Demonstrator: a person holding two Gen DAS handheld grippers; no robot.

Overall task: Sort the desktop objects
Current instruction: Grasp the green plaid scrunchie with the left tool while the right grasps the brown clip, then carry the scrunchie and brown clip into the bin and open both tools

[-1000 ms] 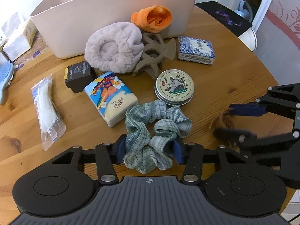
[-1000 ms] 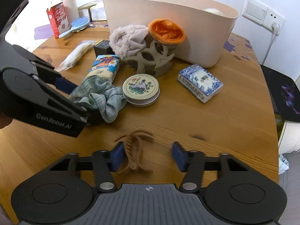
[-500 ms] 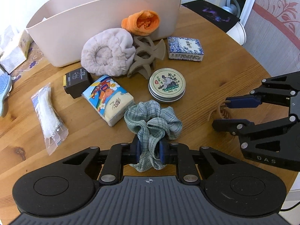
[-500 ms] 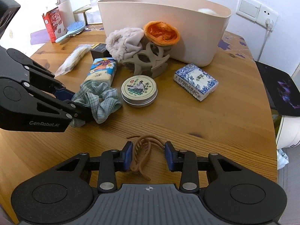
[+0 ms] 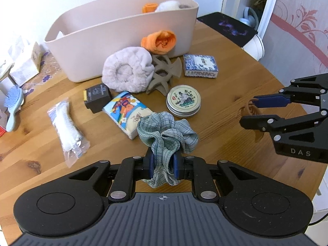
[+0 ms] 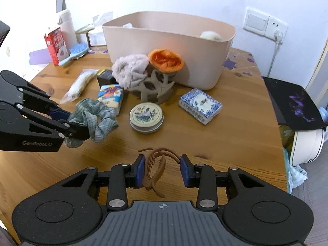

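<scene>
At the lower centre of the left wrist view, the left gripper [image 5: 163, 169] is clenched on a green checked scrunchie [image 5: 167, 135], bunched and drooping between its pads above the wooden table [image 5: 225, 102]. In the right wrist view, the right gripper [image 6: 163, 171] grasps a brown claw hair clip [image 6: 154, 169] at bottom centre. A beige bin [image 6: 170, 47] stands behind, against a white wall.

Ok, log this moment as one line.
left tool: shut on green scrunchie | right tool: shut on brown hair claw | both above table
</scene>
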